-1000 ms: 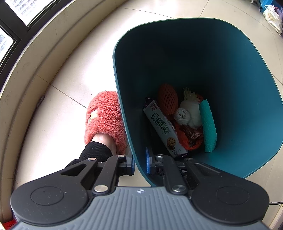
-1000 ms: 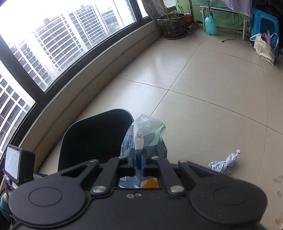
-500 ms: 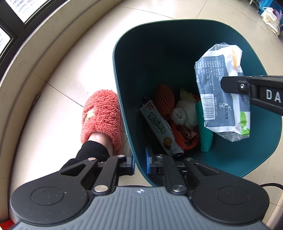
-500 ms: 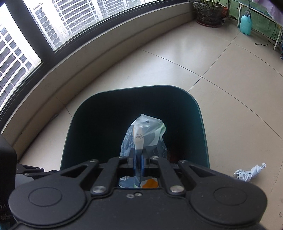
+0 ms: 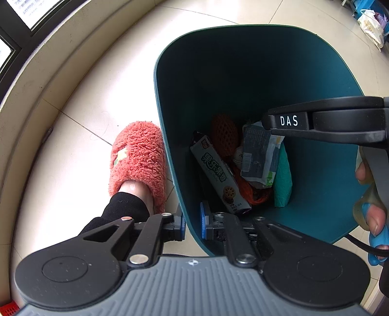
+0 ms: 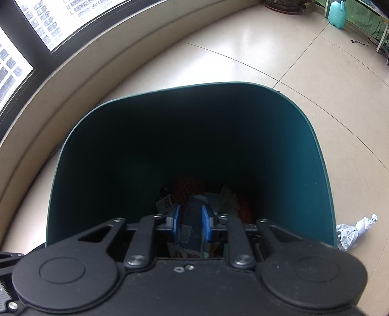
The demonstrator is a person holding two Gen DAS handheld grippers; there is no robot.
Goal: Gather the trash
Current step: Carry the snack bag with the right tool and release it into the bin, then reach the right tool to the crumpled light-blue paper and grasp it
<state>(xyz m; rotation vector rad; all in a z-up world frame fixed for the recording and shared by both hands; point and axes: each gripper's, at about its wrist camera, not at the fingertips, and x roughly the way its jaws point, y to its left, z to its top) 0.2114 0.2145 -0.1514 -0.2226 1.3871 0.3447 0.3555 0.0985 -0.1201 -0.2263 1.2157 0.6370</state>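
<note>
A dark teal trash bin stands on the tiled floor. My left gripper is shut on its near rim, one finger inside and one outside. Inside lie a grey-blue snack bag, a long biscuit box, an orange net ball, a teal wrapper and orange scraps. My right gripper hangs over the bin, open and empty, with the snack bag lying below it. A crumpled white paper lies on the floor right of the bin.
A person's foot in a fluffy red slipper stands just left of the bin. A curved window ledge runs along the left. A white bag, a plant pot and a teal bottle stand far back.
My right gripper moved over the bin, opened and let go of the snack bag, which fell onto the trash inside. The left gripper kept its hold on the rim.
</note>
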